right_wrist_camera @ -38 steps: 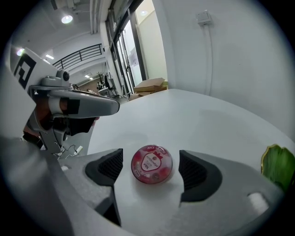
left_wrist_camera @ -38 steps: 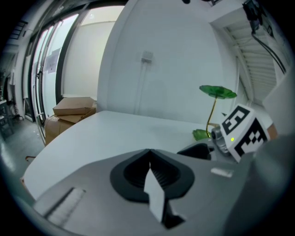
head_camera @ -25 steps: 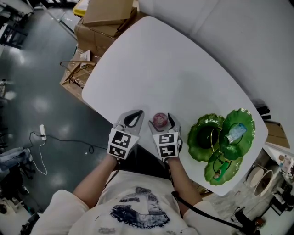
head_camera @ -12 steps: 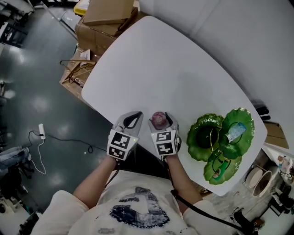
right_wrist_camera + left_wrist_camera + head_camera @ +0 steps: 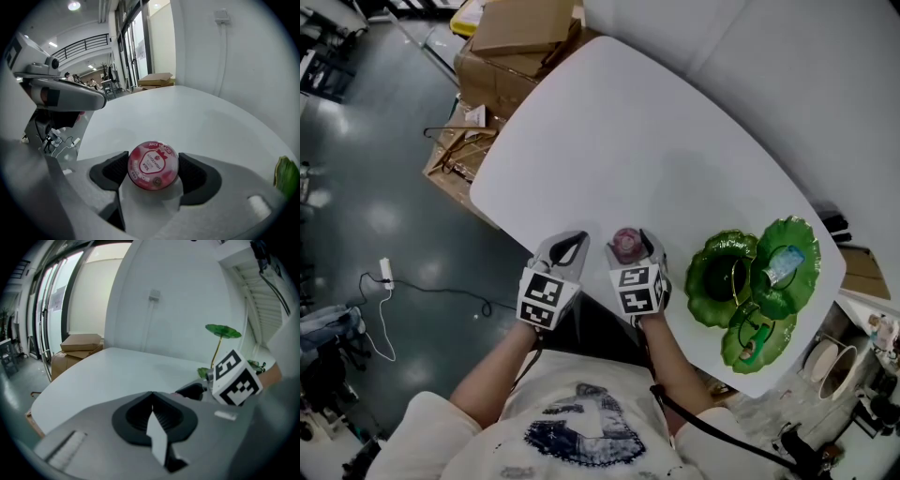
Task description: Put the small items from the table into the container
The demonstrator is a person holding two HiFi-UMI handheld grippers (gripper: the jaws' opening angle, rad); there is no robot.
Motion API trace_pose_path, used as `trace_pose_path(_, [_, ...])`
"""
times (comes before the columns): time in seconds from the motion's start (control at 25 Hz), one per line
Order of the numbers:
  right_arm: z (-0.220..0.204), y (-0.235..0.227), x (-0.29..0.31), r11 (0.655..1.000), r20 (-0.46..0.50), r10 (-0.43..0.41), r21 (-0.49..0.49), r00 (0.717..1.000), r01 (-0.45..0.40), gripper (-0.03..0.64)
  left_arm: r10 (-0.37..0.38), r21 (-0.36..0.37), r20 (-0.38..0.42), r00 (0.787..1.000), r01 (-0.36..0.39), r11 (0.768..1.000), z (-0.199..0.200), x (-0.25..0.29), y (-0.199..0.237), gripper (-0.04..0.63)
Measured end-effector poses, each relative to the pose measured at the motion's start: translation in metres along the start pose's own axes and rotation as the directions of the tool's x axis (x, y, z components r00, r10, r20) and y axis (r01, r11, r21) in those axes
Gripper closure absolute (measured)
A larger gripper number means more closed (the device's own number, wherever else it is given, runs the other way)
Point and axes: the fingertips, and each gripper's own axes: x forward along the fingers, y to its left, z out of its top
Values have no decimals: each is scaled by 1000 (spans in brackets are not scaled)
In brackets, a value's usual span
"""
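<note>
- The left gripper [image 5: 572, 240]: fingers [image 5: 133, 418] fully closed, tip against tip, nothing between them; the tips sit over the near edge of the white surface [image 5: 628, 141]
- A pink round cup [image 5: 153, 165] with a strawberry-printed lid: lies between the right fingers, just to the right of the left fingers, over the surface near its front edge; contact with the surface cannot be determined
- The right gripper [image 5: 626, 242]: fingers [image 5: 192, 172] stand wide, one pad against each side of the cup, which is clamped across its widest part with the lid facing up toward the gripper's camera
- The green leaf-shaped container [image 5: 712, 253]: on the surface well to the right of the right fingers and clear of them; three leaf dishes grouped round a gold stem [image 5: 733, 281]
- Container contents: a pale blue item [image 5: 783, 265] in the dish farthest right of the fingers; a second small item [image 5: 750, 349] in the nearest dish, too small to identify
- The cup is outside the container
</note>
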Motion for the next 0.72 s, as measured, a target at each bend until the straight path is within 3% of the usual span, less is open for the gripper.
trace_pose_path(0.44, [5,2,-4,996,-8,-66,63,998,67,290,-53,3,7,999,53,999,0,-11,19,604])
trace_pose_path(0.72, [22,7,-14,964,11,-159,219,987,152,290,-165,89,-5,986,165,982,20,-15,38,604])
